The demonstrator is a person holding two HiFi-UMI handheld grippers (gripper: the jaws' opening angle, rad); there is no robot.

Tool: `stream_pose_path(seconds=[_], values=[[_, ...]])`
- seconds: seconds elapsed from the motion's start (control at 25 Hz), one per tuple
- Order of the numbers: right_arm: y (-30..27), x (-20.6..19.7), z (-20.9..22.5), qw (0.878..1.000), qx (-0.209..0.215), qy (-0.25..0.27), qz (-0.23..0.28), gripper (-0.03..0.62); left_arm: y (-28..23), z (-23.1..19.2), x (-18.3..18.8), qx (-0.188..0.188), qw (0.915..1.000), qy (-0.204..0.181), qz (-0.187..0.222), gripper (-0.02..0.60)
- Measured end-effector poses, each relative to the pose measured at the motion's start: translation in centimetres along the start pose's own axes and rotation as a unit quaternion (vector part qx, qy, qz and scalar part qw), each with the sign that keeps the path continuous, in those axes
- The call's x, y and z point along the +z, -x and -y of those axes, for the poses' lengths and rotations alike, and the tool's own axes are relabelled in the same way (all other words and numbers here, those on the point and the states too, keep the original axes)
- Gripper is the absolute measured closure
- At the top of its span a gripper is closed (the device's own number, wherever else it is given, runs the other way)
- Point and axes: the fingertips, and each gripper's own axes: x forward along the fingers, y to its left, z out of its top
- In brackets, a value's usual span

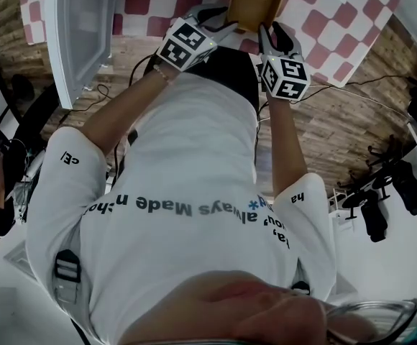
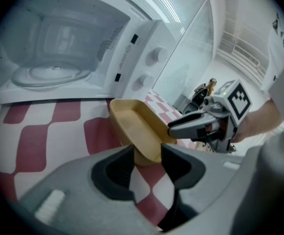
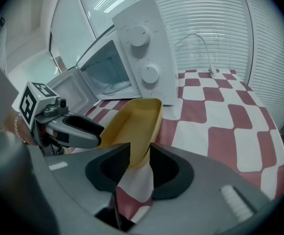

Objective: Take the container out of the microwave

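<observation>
Red-and-white checked cloth (image 3: 215,126) covers the counter where the white microwave oven (image 3: 147,48) stands open, its glass turntable (image 2: 51,75) bare. Removal looks done: the tan rectangular plastic container (image 3: 134,126) hangs just over the cloth in front, the left tool (image 2: 147,156) clamping one end and the right tool (image 3: 139,155) the other. Setting it down is what's left. Only the person's white shirt (image 1: 187,192) carries legible print: "always Made".

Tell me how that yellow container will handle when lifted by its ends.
Probably stiff: the yellow container holds its shape between the left gripper and right gripper. Likely light, being empty. Smooth walls may slip.
</observation>
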Motion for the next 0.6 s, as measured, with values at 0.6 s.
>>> stream_pose_path(seconds=[0.6], values=[[1.6, 2.9, 0.0, 0.998, -0.018, 0.054, 0.014, 0.456, 1.4, -0.6, 0.8, 0.028, 0.9994, -0.019, 0.011, 0.407]])
